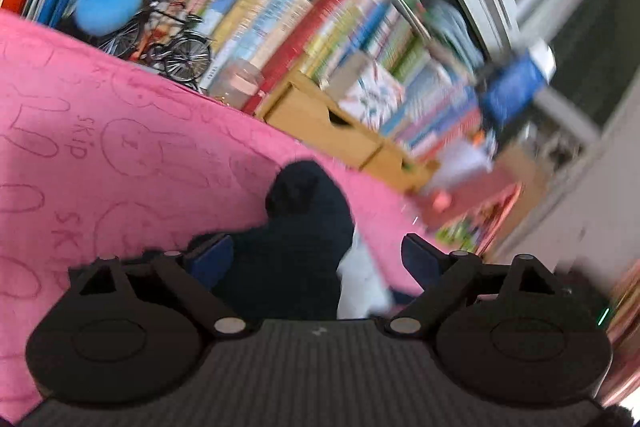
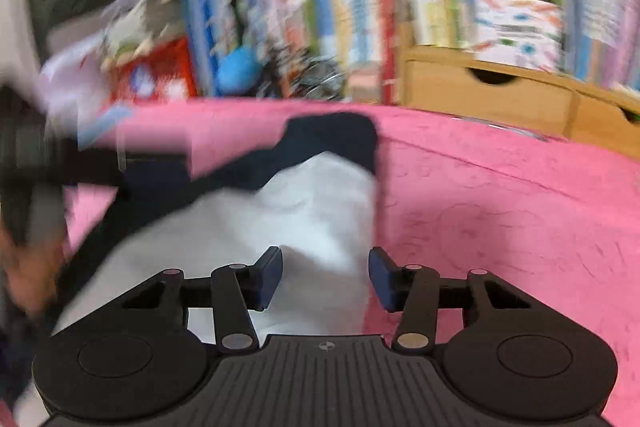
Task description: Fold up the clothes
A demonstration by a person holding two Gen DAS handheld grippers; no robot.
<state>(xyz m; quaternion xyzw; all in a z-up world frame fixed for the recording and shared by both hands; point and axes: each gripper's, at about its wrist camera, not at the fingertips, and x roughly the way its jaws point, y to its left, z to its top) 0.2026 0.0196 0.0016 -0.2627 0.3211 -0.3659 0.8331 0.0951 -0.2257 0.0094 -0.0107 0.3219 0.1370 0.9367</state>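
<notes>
Behind bedspread (image 1: 120, 131), bookshelf (image 1: 280, 7) blurred, titles probably unreadable.

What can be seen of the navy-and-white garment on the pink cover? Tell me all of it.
The garment is soft cloth, with a white body and dark navy parts along its far end and left side. It lies crumpled, not flat, on the pink cover. The right gripper stands open over its white near part, cloth between the pads but not pinched. In the left wrist view its navy end bunches up between the pads of the open left gripper. Blur hides seams and the garment's type.

Rumpled navy-and-white garment (image 2: 312, 203) spread on the pink cover (image 2: 500, 211), navy part farthest.
</notes>
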